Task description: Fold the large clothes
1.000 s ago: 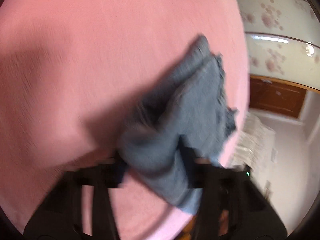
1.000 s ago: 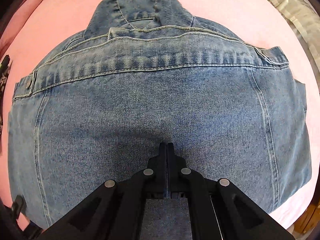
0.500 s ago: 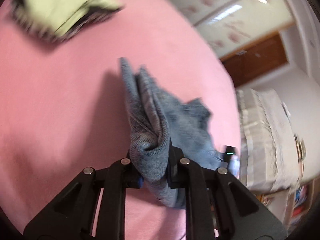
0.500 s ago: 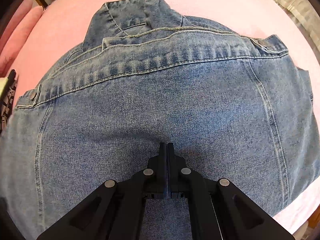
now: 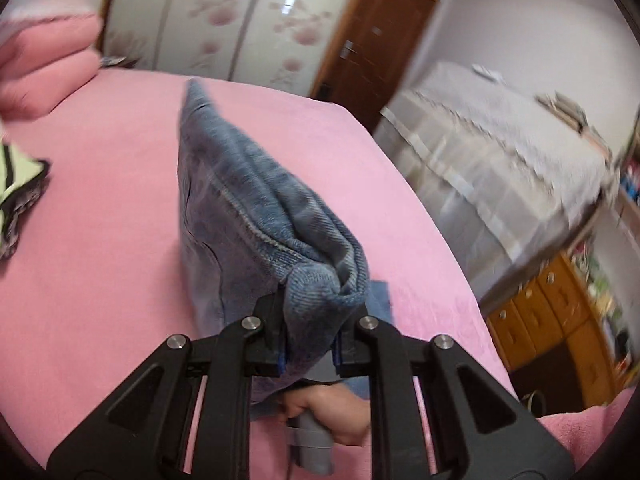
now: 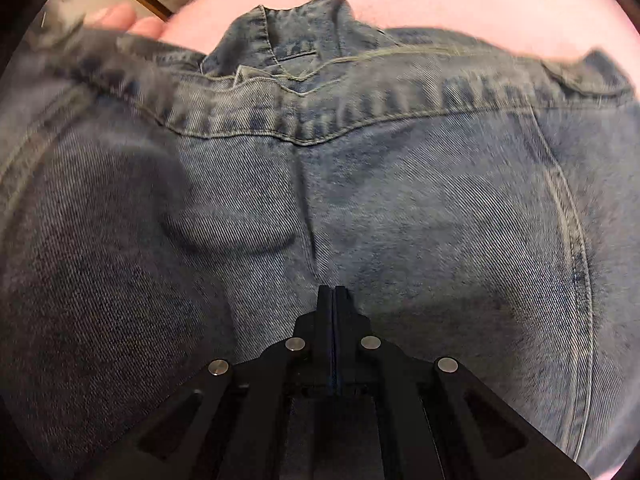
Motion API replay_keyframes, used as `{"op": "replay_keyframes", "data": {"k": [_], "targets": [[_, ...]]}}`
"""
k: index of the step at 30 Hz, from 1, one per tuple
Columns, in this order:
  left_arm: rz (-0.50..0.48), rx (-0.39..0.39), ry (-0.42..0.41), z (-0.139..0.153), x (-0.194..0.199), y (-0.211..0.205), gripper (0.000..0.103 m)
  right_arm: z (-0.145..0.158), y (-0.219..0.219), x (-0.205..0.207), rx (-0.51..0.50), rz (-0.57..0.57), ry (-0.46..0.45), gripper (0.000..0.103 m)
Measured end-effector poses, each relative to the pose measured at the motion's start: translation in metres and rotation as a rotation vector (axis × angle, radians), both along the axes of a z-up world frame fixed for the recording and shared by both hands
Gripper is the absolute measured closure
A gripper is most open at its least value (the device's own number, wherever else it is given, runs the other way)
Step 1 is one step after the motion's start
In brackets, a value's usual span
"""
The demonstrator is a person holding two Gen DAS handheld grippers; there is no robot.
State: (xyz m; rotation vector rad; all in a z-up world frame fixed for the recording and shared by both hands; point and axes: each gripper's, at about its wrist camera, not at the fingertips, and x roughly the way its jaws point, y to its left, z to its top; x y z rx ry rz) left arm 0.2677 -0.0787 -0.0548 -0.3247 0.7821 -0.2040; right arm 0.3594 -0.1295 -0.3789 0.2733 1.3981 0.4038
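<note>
The left gripper [image 5: 310,330] clamps a thick bunched fold of the blue denim jacket [image 5: 248,216], lifting it into a ridge above the pink bed sheet [image 5: 100,240]. In the right wrist view the jacket [image 6: 400,208] lies spread flat, faded, collar at the far edge, seams pale. The right gripper [image 6: 333,300] is fully closed, tips together against the denim.

Brown door [image 5: 376,36], floral wardrobe [image 5: 224,20]

both wrist views close over one denim jacket [image 6: 360,200]
</note>
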Motion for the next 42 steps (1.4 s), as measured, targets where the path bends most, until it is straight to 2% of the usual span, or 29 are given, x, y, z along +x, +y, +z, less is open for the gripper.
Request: {"op": "replay_keyframes", "data": {"k": [3,7,9,13,17,21,24,27,32,37,39,42], "targets": [[-0.075,0.044,0.015,-0.003,0.009,-0.060,0.091,-0.008,-0.033,0.002,0.140,0.008,0.045,0.103],[-0.222,0.206,0.040,-0.008,0.004,-0.148,0.091,-0.021,-0.072,0.004,0.313,-0.001,0.132,0.103],[-0.268,0.277,0.068,-0.013,0.009,-0.186,0.091,-0.026,-0.087,0.007,0.372,-0.020,0.182,0.103],[-0.282,0.349,0.084,-0.016,0.003,-0.220,0.091,-0.025,-0.107,0.010,0.404,0.021,0.256,0.103],[-0.251,0.338,0.101,-0.007,0.010,-0.229,0.091,-0.014,-0.128,0.022,0.346,0.122,0.302,0.103],[-0.173,0.317,0.090,0.011,0.024,-0.205,0.091,0.006,-0.157,0.030,0.256,0.174,0.270,0.103],[-0.077,0.254,0.119,0.023,0.037,-0.171,0.091,0.030,-0.198,0.038,0.275,0.123,0.200,0.103],[-0.058,0.206,0.148,0.019,0.049,-0.156,0.091,0.053,-0.241,0.056,0.271,0.052,0.137,0.103],[-0.128,0.229,0.193,-0.014,0.069,-0.186,0.090,0.088,-0.293,0.103,0.262,-0.065,0.014,0.103],[-0.183,0.215,0.231,-0.062,0.075,-0.221,0.090,0.089,-0.331,0.123,0.105,-0.058,0.020,0.103],[-0.226,0.229,0.253,-0.083,0.071,-0.236,0.089,0.091,-0.350,0.123,0.083,-0.097,0.022,0.103],[-0.296,0.275,0.347,-0.120,0.064,-0.256,0.087,0.090,-0.366,0.116,0.084,-0.165,0.054,0.103]]}}
